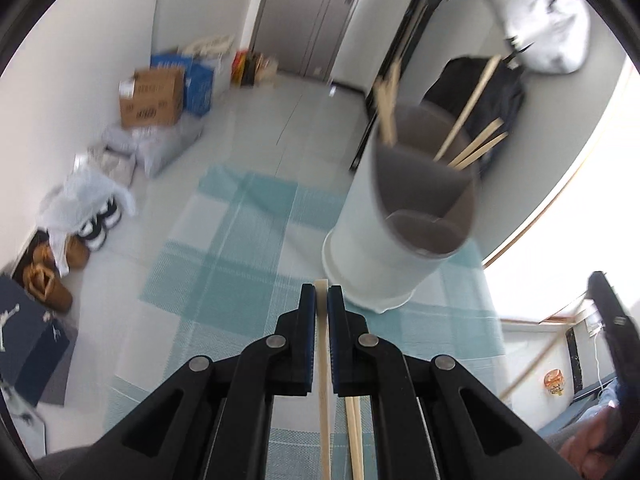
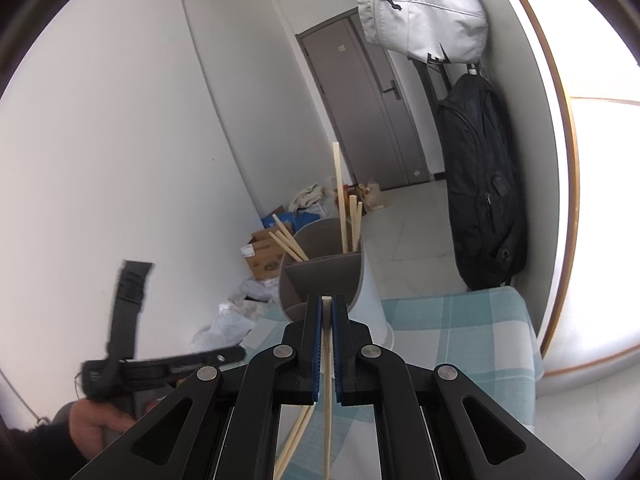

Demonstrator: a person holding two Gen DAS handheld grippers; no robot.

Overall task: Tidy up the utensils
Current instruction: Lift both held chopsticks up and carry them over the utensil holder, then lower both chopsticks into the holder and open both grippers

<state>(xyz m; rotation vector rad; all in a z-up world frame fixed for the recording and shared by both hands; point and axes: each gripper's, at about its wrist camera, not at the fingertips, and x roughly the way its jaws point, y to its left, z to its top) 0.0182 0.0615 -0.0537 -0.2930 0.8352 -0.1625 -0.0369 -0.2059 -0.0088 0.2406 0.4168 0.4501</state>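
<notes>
Two chopsticks are being held, one pinched lengthwise in each hand-held gripper: left [image 1: 321,292], right [image 2: 327,302]. I am keeping the holder [image 2: 324,280] just ahead of the right, nearer than the left.

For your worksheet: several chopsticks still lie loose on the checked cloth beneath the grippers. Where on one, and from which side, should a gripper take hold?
Grip a loose chopstick on its thin shaft near one end, coming from above with the pads across its width. It lies flat on the cloth, so only its narrow sides offer purchase.
</notes>
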